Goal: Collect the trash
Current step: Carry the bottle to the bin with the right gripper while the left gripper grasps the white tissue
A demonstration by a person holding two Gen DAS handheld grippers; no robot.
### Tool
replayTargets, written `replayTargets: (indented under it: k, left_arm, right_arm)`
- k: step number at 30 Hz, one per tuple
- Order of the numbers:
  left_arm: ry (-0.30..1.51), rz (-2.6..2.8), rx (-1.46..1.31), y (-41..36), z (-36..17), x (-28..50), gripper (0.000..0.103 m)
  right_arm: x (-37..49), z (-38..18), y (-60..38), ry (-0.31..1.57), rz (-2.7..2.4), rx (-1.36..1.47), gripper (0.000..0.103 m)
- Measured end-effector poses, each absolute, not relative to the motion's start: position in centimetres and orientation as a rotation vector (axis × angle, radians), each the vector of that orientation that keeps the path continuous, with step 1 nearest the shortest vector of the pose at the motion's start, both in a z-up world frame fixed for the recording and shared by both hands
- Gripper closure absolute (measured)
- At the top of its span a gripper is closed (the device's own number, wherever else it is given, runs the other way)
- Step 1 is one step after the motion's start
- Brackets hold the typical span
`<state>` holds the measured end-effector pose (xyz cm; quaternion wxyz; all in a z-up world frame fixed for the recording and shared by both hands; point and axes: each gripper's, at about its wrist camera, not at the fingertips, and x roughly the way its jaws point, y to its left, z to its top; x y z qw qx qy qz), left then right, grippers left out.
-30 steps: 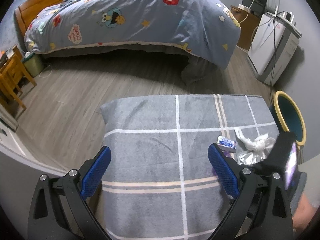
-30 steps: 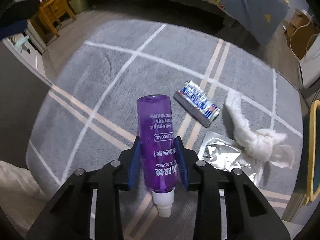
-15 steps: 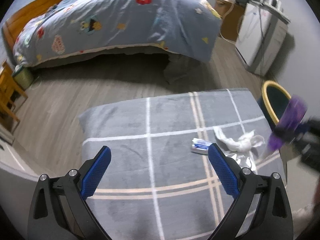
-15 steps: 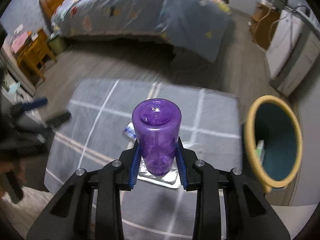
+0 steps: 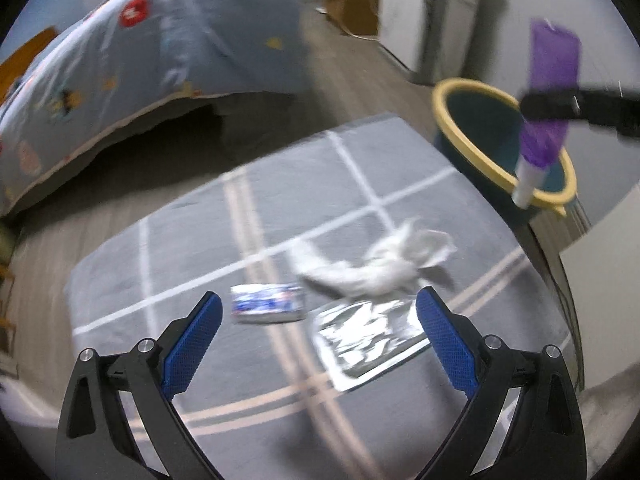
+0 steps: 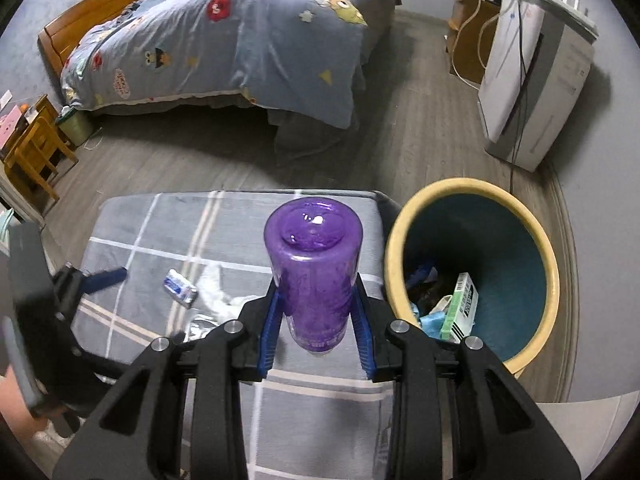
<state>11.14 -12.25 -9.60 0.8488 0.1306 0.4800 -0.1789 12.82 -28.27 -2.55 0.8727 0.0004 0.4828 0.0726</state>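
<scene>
My right gripper (image 6: 316, 328) is shut on a purple bottle (image 6: 314, 268), held cap-down above the rug, just left of the yellow-rimmed bin (image 6: 412, 216). In the left wrist view the bottle (image 5: 550, 80) hangs over the bin's rim (image 5: 476, 120). My left gripper (image 5: 318, 336) is open and empty, low over the rug. Between and ahead of its fingers lie a blue-and-white wrapper (image 5: 268, 304), a crumpled white tissue (image 5: 376, 264) and a silver foil pouch (image 5: 368, 336). The wrapper (image 6: 180, 286) and the tissue (image 6: 216, 284) also show in the right wrist view.
The trash lies on a grey checked rug (image 5: 200, 240). The bin holds a green-and-white box (image 6: 460, 304) and other scraps. A bed with a blue quilt (image 6: 240, 40) stands behind, a white appliance (image 6: 532, 72) at the right, a wooden chair (image 6: 32, 152) at the left.
My right gripper has lifted the purple bottle off the rug and carried it right to the bin's edge. My left gripper has swung right and lower over the remaining trash.
</scene>
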Motion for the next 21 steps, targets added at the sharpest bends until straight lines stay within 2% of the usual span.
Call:
replayTargets:
  k: [4,12,17,21]
  left_arm:
    - [1.046,-0.421,0.273,-14.6,-11.7,11.5,0.012]
    - [1.1,-0.42,0.281,-16.5,-14.0,13.1,0.041]
    - [1.104,-0.431,0.291,-16.8,-14.3,13.4,0.07]
    - [1.077,-0.43,0.291,-16.8,-13.6,13.4,0.077]
  right_arm:
    - [13.0,-2.9,-29.8,1.021,0.15,0.039,0.071]
    - [13.1,-3.4,-31.6,1.03,0.152,0.073,0.071]
    - [13.4,-3.7,-32.5,1.041,0.15,0.092,0.071]
    - [13.4,-3.7,-33.1,1.039,0.146,0.109,0.071]
